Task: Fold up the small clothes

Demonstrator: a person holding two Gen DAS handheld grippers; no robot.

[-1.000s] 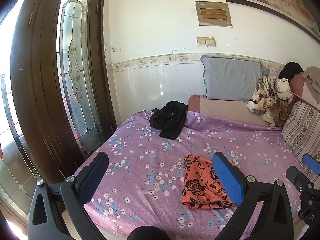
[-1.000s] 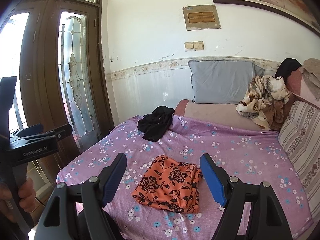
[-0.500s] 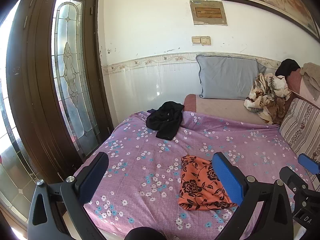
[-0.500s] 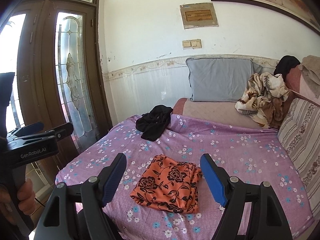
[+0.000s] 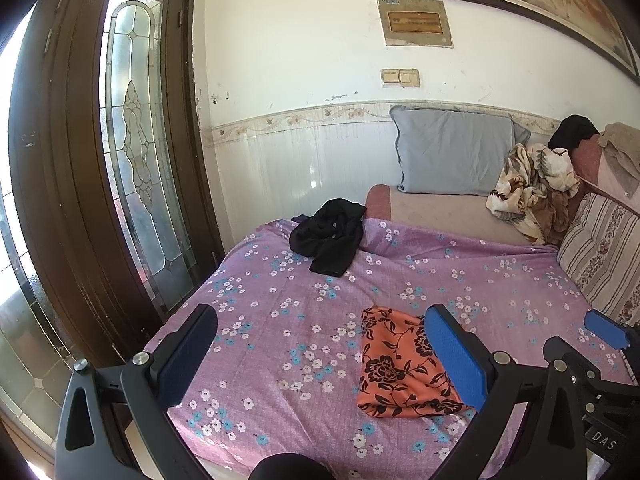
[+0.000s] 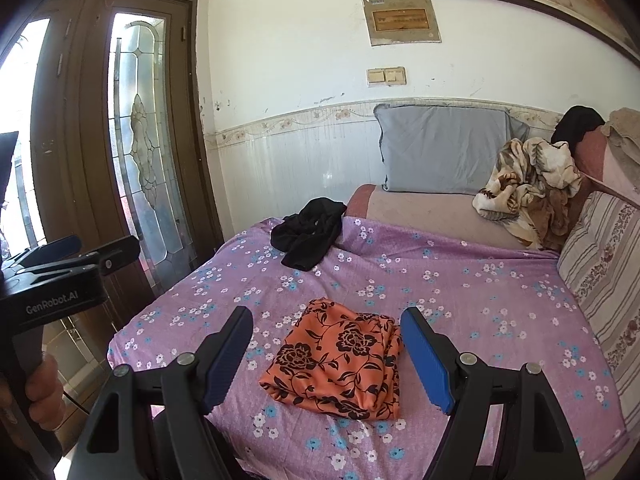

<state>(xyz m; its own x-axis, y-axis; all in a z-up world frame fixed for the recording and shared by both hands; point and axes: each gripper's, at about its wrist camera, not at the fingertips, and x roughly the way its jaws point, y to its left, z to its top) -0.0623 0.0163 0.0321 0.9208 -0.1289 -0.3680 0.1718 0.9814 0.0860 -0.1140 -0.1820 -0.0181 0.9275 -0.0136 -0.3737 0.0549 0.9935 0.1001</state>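
Left hand-held gripper (image 5: 320, 356): your jaws stand wide apart and hold nothing; they hang above the near part of the bed, with bare sheet between them.
Right hand-held gripper (image 6: 326, 354): your jaws stand wide apart and hold nothing; the folded cloth lies between the two blue pads as seen from the right wrist, and neither pad touches it.
Your hand (image 6: 38, 392): it grips the handle of the left hand-held gripper at the left edge of the right wrist view.
Folded orange garment (image 6: 340, 358): orange cloth with black flowers, folded into a flat packet, lying on the near middle of the bed; in the left wrist view it sits just beside and partly behind your right-side pad.
Black garment (image 5: 330, 236): unfolded and crumpled, at the far left of the purple sheet, well apart from the orange one.
Bed (image 5: 500, 280): covered by a purple sheet with small white and blue flowers.
Grey pillow (image 5: 454, 152): upright against the wall at the head of the bed.
Patterned blanket (image 5: 528, 184): bunched in the far right corner, beside the pillow.
Glass door (image 5: 136, 160): dark wooden frame with leaded panes, to the left of the bed.
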